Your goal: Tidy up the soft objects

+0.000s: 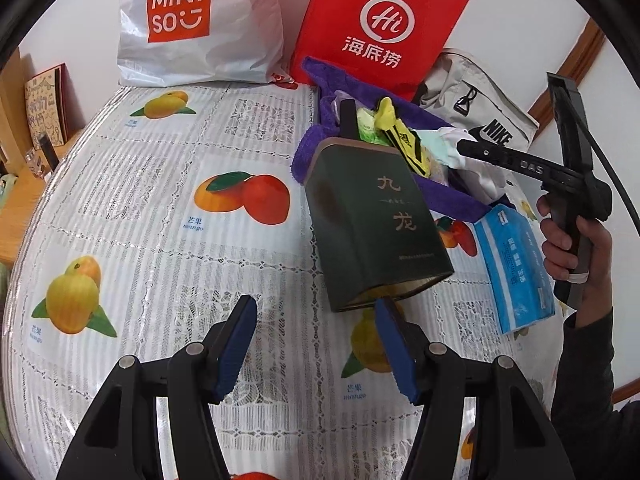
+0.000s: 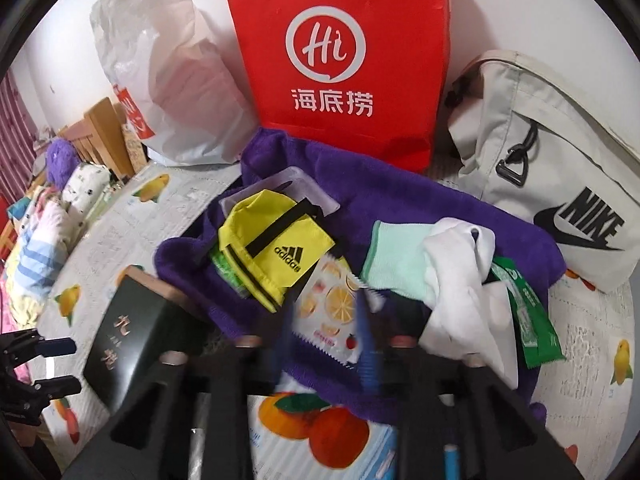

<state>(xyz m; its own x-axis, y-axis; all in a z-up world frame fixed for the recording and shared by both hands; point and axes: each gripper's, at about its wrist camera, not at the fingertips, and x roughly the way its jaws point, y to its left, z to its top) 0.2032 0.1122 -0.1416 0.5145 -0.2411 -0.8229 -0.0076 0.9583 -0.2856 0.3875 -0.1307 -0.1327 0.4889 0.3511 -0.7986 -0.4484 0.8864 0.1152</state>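
Observation:
A purple towel (image 2: 400,184) lies on the fruit-print tablecloth (image 1: 160,208) with a pile on it: a yellow Adidas pouch (image 2: 276,240), a mint sock (image 2: 392,256), a white cloth (image 2: 460,272), a green packet (image 2: 528,320) and a fruit-print wipes packet (image 2: 332,312). My right gripper (image 2: 324,328) hovers blurred just over the wipes packet, jaws apart, holding nothing. My left gripper (image 1: 316,340) is open above the cloth, its right fingertip by the open end of a dark green tin box (image 1: 376,220) lying on its side. The right gripper also shows in the left wrist view (image 1: 472,148), over the pile.
A white Miniso bag (image 1: 200,20), a red Haidilao bag (image 2: 340,60) and a grey Nike bag (image 2: 560,168) stand at the back. A blue tissue pack (image 1: 516,268) lies right of the tin. A wooden shelf (image 1: 24,152) is at the left.

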